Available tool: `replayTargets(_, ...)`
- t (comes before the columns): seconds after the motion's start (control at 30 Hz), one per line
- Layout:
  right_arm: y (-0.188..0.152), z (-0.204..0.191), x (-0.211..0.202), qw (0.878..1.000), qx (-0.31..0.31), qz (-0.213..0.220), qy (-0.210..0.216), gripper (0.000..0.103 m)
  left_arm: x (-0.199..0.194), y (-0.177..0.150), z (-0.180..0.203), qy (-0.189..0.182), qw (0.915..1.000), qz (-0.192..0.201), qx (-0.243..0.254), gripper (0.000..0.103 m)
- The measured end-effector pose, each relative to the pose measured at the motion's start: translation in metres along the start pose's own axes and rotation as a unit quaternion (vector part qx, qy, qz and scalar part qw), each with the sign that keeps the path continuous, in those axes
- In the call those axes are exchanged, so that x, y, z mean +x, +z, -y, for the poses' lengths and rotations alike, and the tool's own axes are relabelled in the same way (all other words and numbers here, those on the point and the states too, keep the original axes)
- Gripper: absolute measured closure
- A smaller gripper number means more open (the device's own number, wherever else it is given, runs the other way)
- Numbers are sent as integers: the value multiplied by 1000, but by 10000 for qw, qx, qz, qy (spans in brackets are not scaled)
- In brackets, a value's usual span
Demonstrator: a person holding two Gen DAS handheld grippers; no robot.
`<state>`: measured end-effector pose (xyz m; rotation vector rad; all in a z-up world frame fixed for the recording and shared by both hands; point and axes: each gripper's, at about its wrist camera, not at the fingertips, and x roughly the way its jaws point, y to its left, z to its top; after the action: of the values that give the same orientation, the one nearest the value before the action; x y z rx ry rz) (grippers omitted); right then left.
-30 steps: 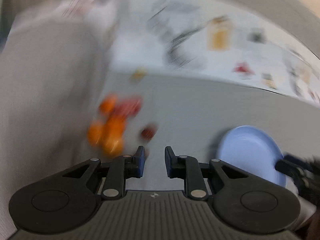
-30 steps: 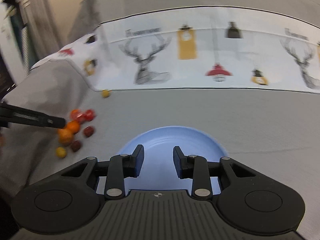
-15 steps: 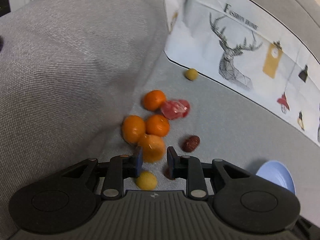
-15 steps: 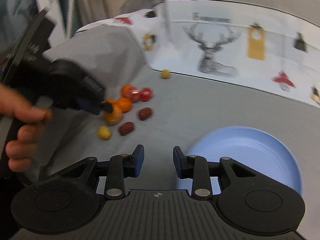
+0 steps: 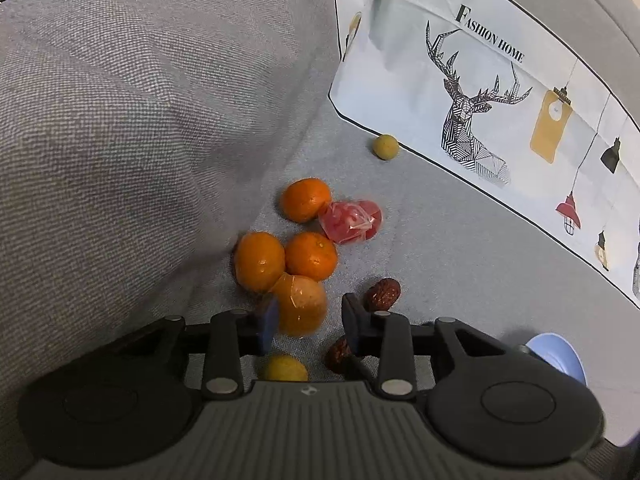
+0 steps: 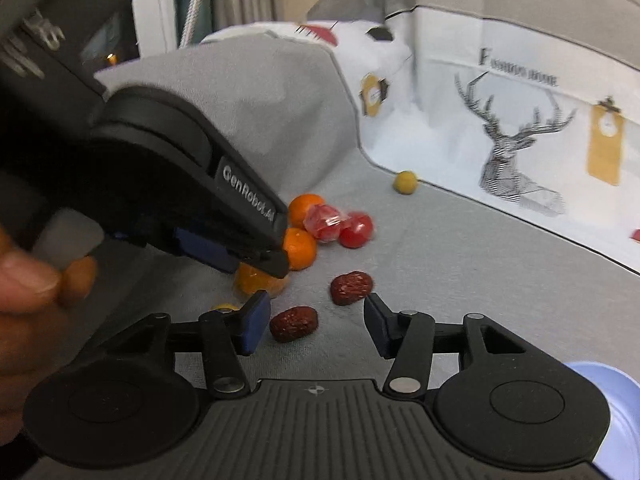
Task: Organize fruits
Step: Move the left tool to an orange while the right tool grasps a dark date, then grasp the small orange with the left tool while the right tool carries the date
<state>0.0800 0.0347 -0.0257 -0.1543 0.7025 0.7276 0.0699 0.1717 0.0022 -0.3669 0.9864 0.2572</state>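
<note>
Fruit lies on a grey sofa seat: several oranges (image 5: 259,261), red tomatoes in plastic wrap (image 5: 350,222), two red dates (image 5: 383,294) and small yellow fruits (image 5: 385,146). My left gripper (image 5: 308,322) is open with its jaws around a wrapped orange (image 5: 301,304); a gap shows on the right side. In the right wrist view the left gripper (image 6: 276,258) sits over that orange (image 6: 256,282). My right gripper (image 6: 312,324) is open and empty, just above one date (image 6: 294,323), another date (image 6: 351,287) beyond it.
A grey sofa arm cushion (image 5: 140,120) rises at the left. A white cover with a deer print (image 5: 480,120) lies at the back. A blue plate (image 5: 558,362) sits at the right, and shows in the right wrist view (image 6: 608,412).
My left gripper has opened wider and dropped around the wrapped orange. My right gripper has swung left from the blue plate to the dates and opened wider.
</note>
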Motion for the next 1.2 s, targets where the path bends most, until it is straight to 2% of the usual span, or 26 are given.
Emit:
replayTargets(0.13, -1, -1, 19, 9991, -102, -289, 304, 49, 3, 2, 0, 20, 10000, -15, 10, 62)
replayTargets(0.2, -5, -4, 28, 9981, -249, -461, 328, 49, 5, 2, 0, 40, 10000, -44, 34, 59)
replayTargets(0.27, -7, -4, 29, 9980, -257, -452, 352, 50, 6, 2, 1, 45, 10000, -61, 52, 56)
replayTargets(0.33, -7, -1, 27, 9982, -232, -427, 338, 70, 7, 2, 1, 96, 9999, -64, 80, 56)
replayTargets(0.43, -4, 5, 18, 9986, -114, -402, 316, 69, 9, 1, 4, 210, 9996, -75, 168, 56)
replayTargets(0.47, -3, 7, 11, 9988, -99, -401, 274, 69, 9, 0, 6, 255, 9994, -68, 222, 57)
replayTargets(0.57, 4, 15, -17, 9990, -68, -410, 163, 69, 8, -2, 8, 407, 9985, -49, 368, 68)
replayTargets(0.77, 18, 41, -90, 9992, 254, -269, -173, 69, -1, -3, 8, 317, 9990, -57, 308, 69)
replayTargets(0.87, 14, 51, -123, 9991, 209, -117, -349, 69, -14, -5, 14, 21, 9991, -20, 425, 69)
replayTargets(0.93, 5, 57, -140, 9986, 331, -4, -417, 69, -17, -9, 23, -392, 9972, -190, 604, 69)
replayTargets(1.07, -22, 71, -152, 9950, 849, -41, -524, 69, -10, -19, 40, -986, 9879, -880, 816, 69)
replayTargets(1.13, -27, 74, -151, 9939, 919, -98, -600, 69, -3, -23, 46, -957, 9840, -1226, 865, 69)
replayTargets(1.2, -29, 77, -152, 9936, 885, -53, -706, 69, 2, -28, 52, -741, 9829, -1367, 984, 69)
